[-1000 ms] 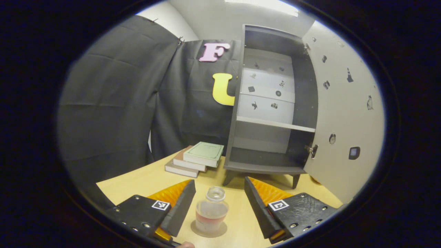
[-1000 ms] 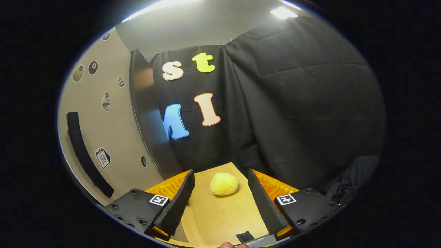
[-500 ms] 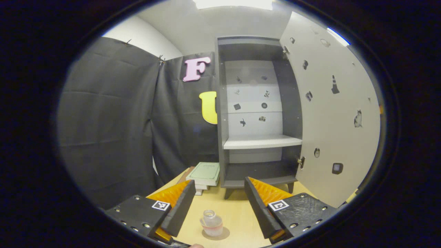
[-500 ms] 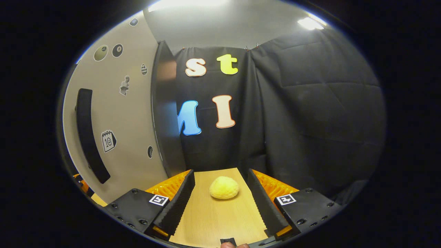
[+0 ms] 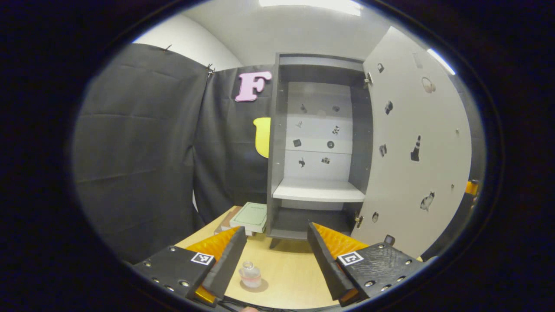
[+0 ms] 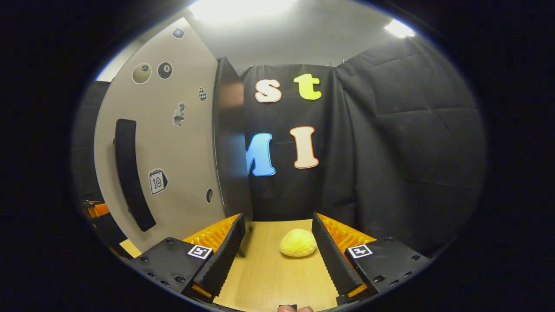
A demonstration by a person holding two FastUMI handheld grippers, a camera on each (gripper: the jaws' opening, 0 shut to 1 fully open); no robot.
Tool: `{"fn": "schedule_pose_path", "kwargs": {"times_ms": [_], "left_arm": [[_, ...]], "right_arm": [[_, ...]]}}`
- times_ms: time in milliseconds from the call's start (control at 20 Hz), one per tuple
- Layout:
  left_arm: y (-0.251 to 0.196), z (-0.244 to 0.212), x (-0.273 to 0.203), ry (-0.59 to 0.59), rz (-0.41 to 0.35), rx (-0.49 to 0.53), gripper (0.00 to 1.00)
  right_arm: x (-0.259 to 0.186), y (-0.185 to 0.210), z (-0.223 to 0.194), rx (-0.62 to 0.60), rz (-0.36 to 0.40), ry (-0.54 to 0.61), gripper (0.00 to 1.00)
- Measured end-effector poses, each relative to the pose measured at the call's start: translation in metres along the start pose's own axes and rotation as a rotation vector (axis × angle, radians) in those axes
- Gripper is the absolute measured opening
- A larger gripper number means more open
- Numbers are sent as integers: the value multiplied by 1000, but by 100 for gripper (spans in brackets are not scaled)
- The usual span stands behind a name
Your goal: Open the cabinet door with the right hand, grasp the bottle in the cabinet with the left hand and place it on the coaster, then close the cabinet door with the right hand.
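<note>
In the left gripper view, the left tool (image 5: 274, 260) hangs above the desk (image 5: 295, 277) with its fingers (image 5: 226, 265) spread wide and nothing between them. The bottle (image 5: 250, 274), small, clear and holding a band of pinkish liquid, stands upright on a round coaster (image 5: 256, 285) on the desk, low in the frame and just beside the left-hand finger, apart from it. Beyond it the grey cabinet (image 5: 275, 143) stands on short legs with its door (image 5: 416, 147) swung open to the right. The pale inner face of the door carries small dark stickers. Inside, one light shelf (image 5: 318, 191) crosses the cabinet. A short stack of books (image 5: 248, 216), the top one green, lies on the desk just beside the cabinet's left wall. Black cloth hangs behind and to the left.

In the right gripper view, the right tool (image 6: 277, 260) is likewise held wide open over the desk (image 6: 269, 277), gripping nothing. A yellow, lumpy, bun-like object (image 6: 298, 242) sits on the desk between the two fingers (image 6: 222, 260), nearer the right-hand one and not clearly touching it. To the left stands the open cabinet door (image 6: 173, 151), its outer face pale, with a long dark handle (image 6: 130, 173) and several stickers. A fingertip of the person's hand (image 6: 295, 308) shows at the bottom edge.
</note>
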State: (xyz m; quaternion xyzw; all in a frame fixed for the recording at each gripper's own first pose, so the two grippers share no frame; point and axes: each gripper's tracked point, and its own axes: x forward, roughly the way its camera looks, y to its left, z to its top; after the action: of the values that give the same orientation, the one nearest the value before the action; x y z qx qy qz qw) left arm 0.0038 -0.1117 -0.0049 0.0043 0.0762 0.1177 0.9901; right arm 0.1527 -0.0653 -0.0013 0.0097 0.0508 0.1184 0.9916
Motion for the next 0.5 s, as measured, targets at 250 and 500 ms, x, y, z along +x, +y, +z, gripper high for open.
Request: {"fn": "schedule_pose_path", "kwargs": {"times_ms": [250,500], "left_arm": [[-3,33,-3,-9,-61,-9,88],[13,53,17,-56,-144,-42,88]], "right_arm": [[-7,20,13,19,39,-18,98],[-20,59,40,18,57,-12,98]]}}
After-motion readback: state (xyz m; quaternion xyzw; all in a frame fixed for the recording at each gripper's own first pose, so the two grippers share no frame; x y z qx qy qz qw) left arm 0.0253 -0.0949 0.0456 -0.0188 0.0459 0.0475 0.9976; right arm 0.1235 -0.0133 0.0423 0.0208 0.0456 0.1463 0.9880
